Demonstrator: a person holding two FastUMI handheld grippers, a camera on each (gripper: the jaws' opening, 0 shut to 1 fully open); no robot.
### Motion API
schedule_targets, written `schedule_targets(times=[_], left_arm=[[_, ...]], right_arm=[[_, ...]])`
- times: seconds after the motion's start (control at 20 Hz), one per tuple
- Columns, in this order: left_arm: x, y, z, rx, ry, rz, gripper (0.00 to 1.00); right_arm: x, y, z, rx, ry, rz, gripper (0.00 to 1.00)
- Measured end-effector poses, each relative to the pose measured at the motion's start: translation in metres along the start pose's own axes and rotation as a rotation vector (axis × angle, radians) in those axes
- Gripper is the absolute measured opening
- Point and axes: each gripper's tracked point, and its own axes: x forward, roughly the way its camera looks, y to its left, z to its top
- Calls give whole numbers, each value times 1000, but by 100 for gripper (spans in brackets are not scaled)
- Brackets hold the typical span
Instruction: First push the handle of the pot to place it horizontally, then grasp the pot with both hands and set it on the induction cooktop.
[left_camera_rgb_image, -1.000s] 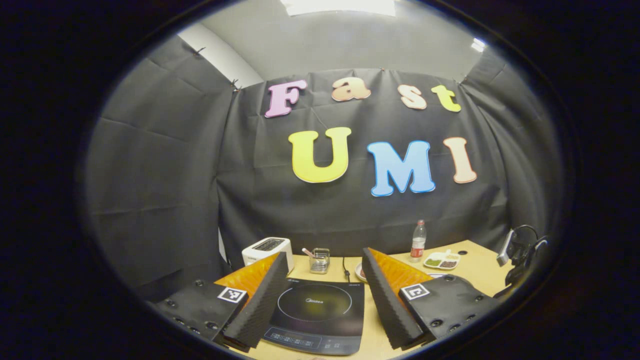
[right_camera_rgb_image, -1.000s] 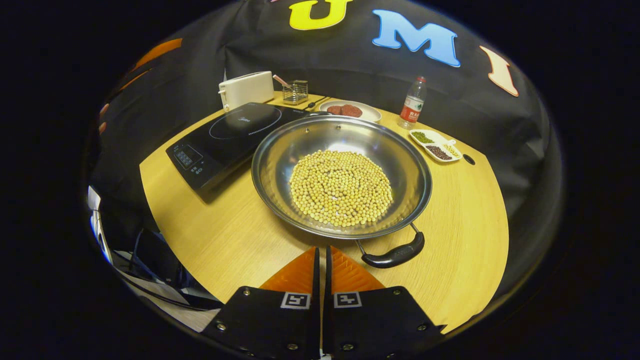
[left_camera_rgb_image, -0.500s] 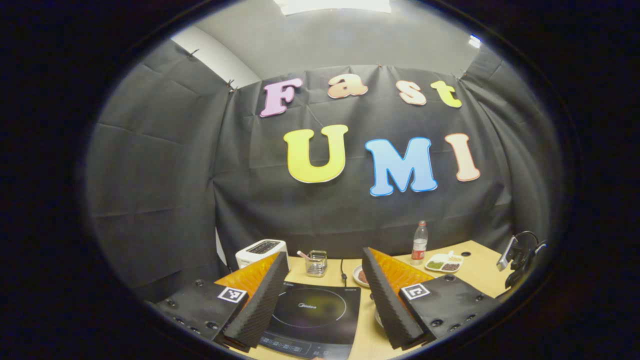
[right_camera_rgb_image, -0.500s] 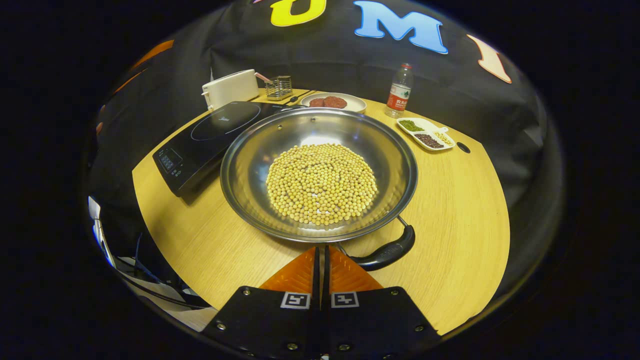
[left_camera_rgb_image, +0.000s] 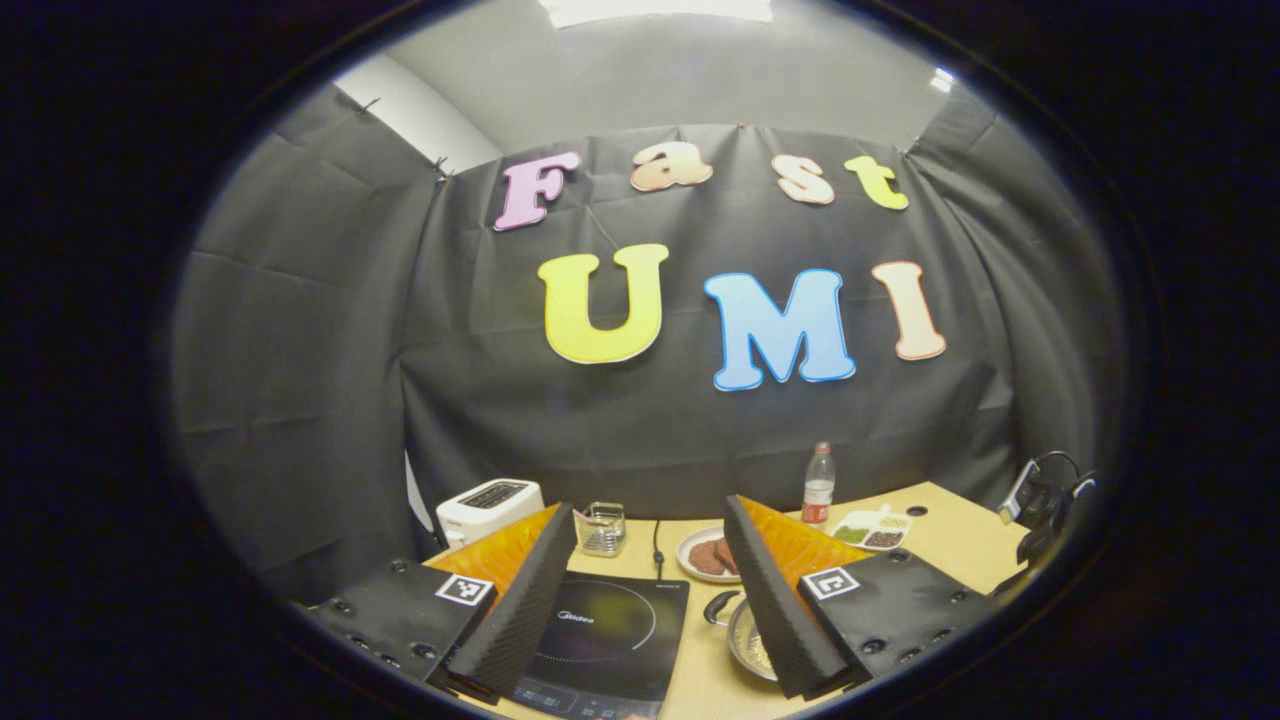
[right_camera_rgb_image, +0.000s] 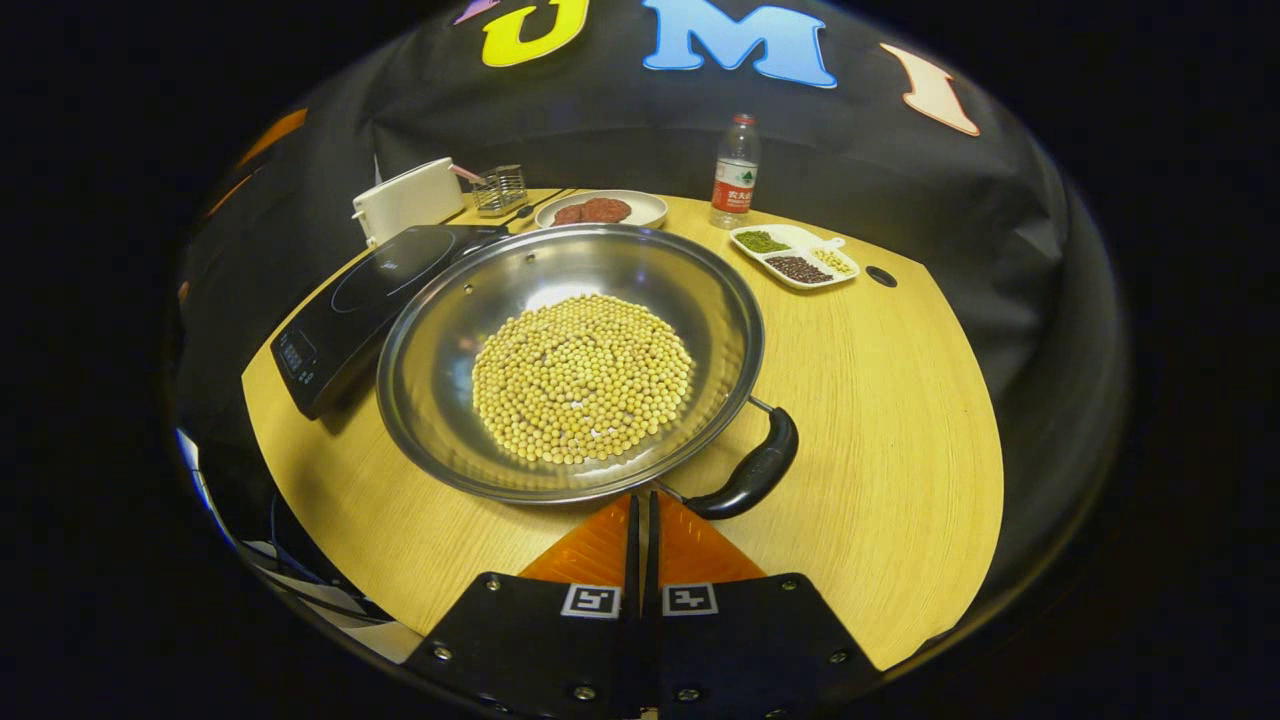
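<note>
Left gripper view: the left gripper (left_camera_rgb_image: 648, 590) is held high with its jaws spread wide and nothing between them. Below it, on the wooden table (left_camera_rgb_image: 960, 530), lies the induction cooktop (left_camera_rgb_image: 600, 640), dark and bare. Just to the cooktop's right, a sliver of the pot (left_camera_rgb_image: 748, 640) shows, with 1 dark handle (left_camera_rgb_image: 716, 606) on the side nearest the cooktop. Farther back stand a toaster (left_camera_rgb_image: 487, 505), a plate of meat (left_camera_rgb_image: 705, 555) and a bottle (left_camera_rgb_image: 818, 485).

Right gripper view: the right gripper (right_camera_rgb_image: 641, 505) has its jaws closed together, holding nothing, with the tips at the pot's near rim, just left of the near handle (right_camera_rgb_image: 748, 475). The pot, a wide steel pan, sits on the table beside the cooktop (right_camera_rgb_image: 370, 295), its far-left rim overlapping the cooktop's edge in this view. It holds a flat bed of soybeans (right_camera_rgb_image: 583, 378).

Judgement on axis: the line through the 2 handles runs diagonally, from near right to far left toward the cooktop, not yet level across the view.

Risks: a push landing on the rim rather than the handle may slide the whole pot into the cooktop instead of turning it. A sharp shove could jolt the loose beans out. The tips may also slip off the rounded handle.
</note>
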Motion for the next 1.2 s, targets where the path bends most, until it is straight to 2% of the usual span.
schedule_targets(times=[0.05, 0.15, 0.3, 0.55, 0.6, 0.65, 0.7, 0.75, 0.85, 0.9, 1.0, 1.2], left_arm=[[1, -4, -3, 0, 4, -1, 100], [6, -10, -6, 6, 12, -1, 96], [11, -19, -12, 18, 25, 2, 100], [18, -31, -32, 34, 68, 8, 100], [20, -34, -37, 34, 80, 9, 90], [21, -36, -43, 34, 92, 10, 90], [21, -37, -47, 35, 102, 9, 96], [22, -39, -51, 36, 111, 7, 90], [24, -42, -60, 43, 133, -1, 90], [25, -43, -64, 43, 139, -4, 100], [28, -47, -72, 39, 153, -14, 100], [35, -51, -94, 26, 197, -41, 100]], right_arm=[[1, -6, 3, 2, -2, -5, 1], [4, -18, 8, 12, -5, -11, 1], [11, -35, 15, 30, -13, -23, 1], [22, -62, 25, 36, -16, -60, 1], [25, -67, 25, 45, -13, -69, 1], [26, -73, 26, 55, -13, -81, 1], [27, -79, 28, 72, -18, -90, 1], [29, -82, 28, 87, -19, -102, 1], [29, -90, 31, 111, -30, -124, 1], [29, -93, 32, 120, -38, -137, 1], [24, -104, 38, 139, -73, -186, 1], [4, -111, 58, 195, -180, -213, 3]])
